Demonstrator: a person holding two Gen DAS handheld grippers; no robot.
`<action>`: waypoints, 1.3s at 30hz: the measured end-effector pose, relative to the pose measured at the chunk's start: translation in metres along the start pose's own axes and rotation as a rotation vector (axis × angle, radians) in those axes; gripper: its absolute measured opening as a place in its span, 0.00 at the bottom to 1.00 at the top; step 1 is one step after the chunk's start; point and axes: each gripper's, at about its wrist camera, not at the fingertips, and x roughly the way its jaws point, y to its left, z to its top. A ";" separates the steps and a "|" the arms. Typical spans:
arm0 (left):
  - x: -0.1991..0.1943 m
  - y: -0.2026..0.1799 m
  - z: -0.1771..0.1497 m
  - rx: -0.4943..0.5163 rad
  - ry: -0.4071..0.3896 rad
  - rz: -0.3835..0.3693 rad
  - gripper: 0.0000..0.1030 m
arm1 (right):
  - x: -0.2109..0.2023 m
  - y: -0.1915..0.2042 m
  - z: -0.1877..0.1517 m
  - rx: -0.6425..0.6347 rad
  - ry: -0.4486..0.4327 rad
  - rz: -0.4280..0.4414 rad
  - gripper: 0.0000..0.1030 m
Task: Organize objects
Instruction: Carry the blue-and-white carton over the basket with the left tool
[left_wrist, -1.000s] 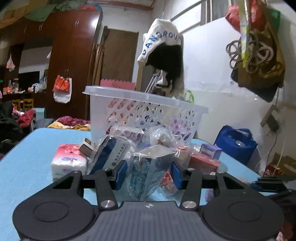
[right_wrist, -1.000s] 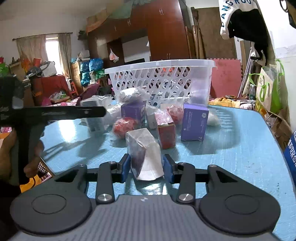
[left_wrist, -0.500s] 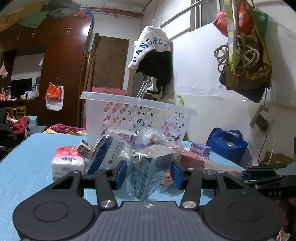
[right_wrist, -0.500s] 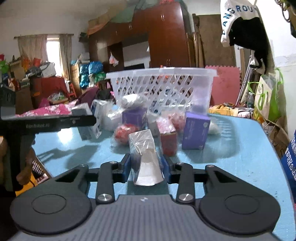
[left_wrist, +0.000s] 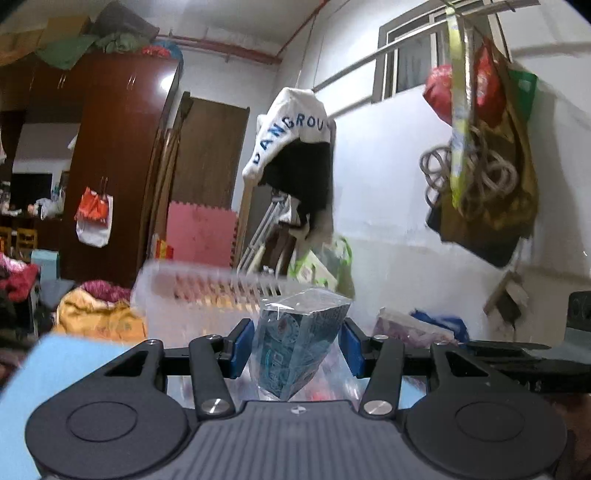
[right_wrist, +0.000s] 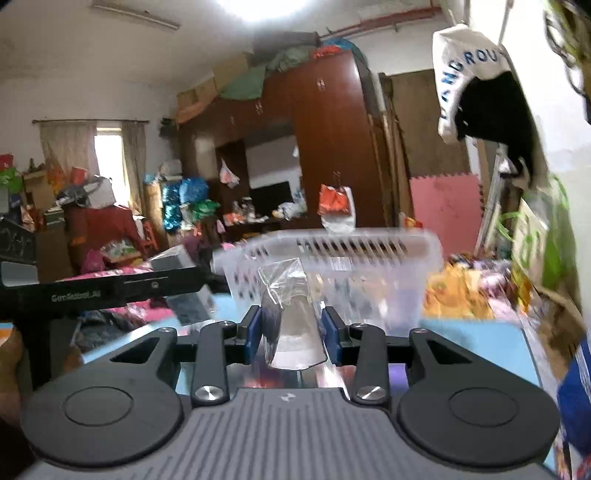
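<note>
Your left tongs (left_wrist: 295, 345) are clenched on a blue-printed box in clear wrap (left_wrist: 297, 347), which sits tilted between the blue pads (left_wrist: 240, 347) with its lower corner pointing down toward the tongs' body. Your right tongs (right_wrist: 293, 334) are clenched on a clear-wrapped packet (right_wrist: 291, 321), held upright between their pads (right_wrist: 254, 334). Both items are lifted off the blue surface (left_wrist: 62, 365). Just beyond each pair of tongs stands the white perforated basket (right_wrist: 332, 266), blurred in both views; its rim lies level with the top of each held item. In the right wrist view, your left tongs' black frame (right_wrist: 99, 290) extends in from the left of the right tongs. Farther beyond the basket stand a dark wooden wardrobe (left_wrist: 114, 166) and a pink foam mat (left_wrist: 201, 232). To the right of the left tongs, a white and black garment (left_wrist: 295, 147) hangs against the wall.
</note>
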 end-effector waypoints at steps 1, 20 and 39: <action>0.008 0.003 0.011 -0.005 0.008 0.012 0.53 | 0.009 0.001 0.014 -0.023 -0.002 -0.029 0.38; 0.125 0.051 0.050 -0.030 0.217 0.226 0.82 | 0.098 -0.022 0.046 -0.076 0.092 -0.218 1.00; -0.005 0.054 -0.050 0.020 0.249 0.184 0.87 | 0.036 -0.037 -0.032 0.001 0.194 -0.115 1.00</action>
